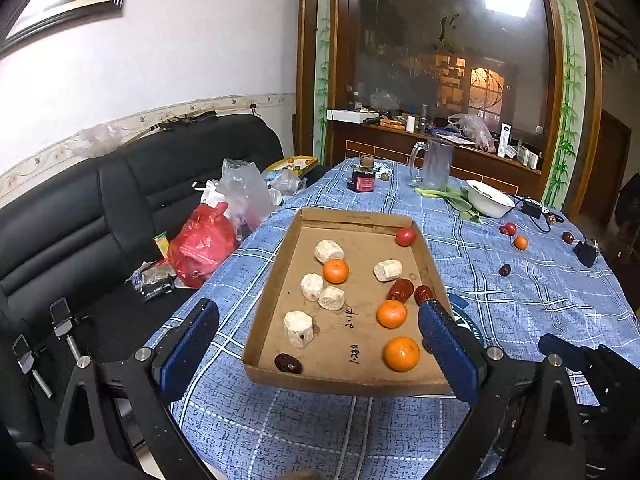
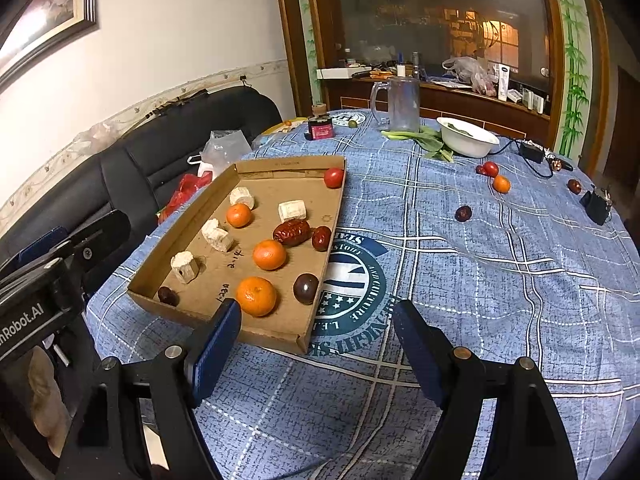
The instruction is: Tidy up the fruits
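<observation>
Both pairs of jaws stand wide apart and hold nothing: the left gripper (image 1: 318, 334) hangs over the near end of the tray (image 1: 269, 280), the right gripper (image 2: 318, 332) just off the tray's near right corner. Inside the shallow brown cardboard tray lie three bright orange mandarins (image 2: 256, 296), five pale, chalky stubby chunks (image 1: 298, 328), wrinkled red dates (image 2: 292, 232), two dark round fruits (image 2: 306, 288) and a red tomato (image 2: 333, 178) in the far right corner. More fruit lies on the cloth (image 2: 480, 280) well right of the tray: a mandarin, red fruits and dark dates.
</observation>
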The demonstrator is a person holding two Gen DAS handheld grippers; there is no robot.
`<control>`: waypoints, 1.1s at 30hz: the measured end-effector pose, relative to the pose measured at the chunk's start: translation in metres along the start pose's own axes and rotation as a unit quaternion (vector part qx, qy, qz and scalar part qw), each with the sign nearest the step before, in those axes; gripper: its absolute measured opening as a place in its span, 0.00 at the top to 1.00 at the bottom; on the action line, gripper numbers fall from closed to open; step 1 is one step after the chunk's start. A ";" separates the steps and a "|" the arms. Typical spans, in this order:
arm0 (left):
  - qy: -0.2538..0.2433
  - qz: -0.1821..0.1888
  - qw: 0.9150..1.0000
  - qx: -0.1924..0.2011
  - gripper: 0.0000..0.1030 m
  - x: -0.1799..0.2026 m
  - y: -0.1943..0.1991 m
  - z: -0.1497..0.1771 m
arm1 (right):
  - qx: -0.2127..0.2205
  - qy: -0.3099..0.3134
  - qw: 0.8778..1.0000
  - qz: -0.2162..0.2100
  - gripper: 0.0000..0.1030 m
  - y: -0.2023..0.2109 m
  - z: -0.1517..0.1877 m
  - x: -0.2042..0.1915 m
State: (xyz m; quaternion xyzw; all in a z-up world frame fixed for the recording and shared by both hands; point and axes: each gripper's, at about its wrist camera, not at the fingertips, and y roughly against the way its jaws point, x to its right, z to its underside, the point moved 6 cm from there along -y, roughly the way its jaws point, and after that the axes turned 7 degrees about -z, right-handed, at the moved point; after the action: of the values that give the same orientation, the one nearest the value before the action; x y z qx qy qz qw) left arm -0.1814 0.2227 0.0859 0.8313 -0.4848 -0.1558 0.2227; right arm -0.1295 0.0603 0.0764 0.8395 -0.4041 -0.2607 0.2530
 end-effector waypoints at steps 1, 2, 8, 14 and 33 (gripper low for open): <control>0.000 0.001 1.000 -0.001 0.03 0.000 -0.001 0.000 | 0.000 0.001 1.000 0.000 0.18 0.000 0.000 0.000; 0.000 0.001 1.000 -0.003 0.03 0.000 -0.002 0.001 | 0.000 0.003 1.000 0.001 0.17 0.000 0.000 -0.001; 0.002 0.005 1.000 -0.015 0.03 0.000 -0.008 0.005 | -0.003 0.007 1.000 0.004 0.17 -0.003 0.001 -0.002; 0.000 0.008 1.000 -0.020 0.03 0.001 -0.010 0.007 | -0.006 0.004 1.000 0.006 0.17 -0.005 0.001 -0.001; -0.003 0.010 0.999 -0.031 0.03 0.002 -0.013 0.011 | -0.019 0.008 1.000 0.006 0.17 -0.012 0.005 -0.002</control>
State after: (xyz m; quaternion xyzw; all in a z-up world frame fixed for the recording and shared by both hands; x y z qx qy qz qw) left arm -0.1756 0.2241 0.0698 0.8185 -0.4890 -0.1706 0.2486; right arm -0.1278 0.0675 0.0655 0.8340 -0.4021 -0.2601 0.2742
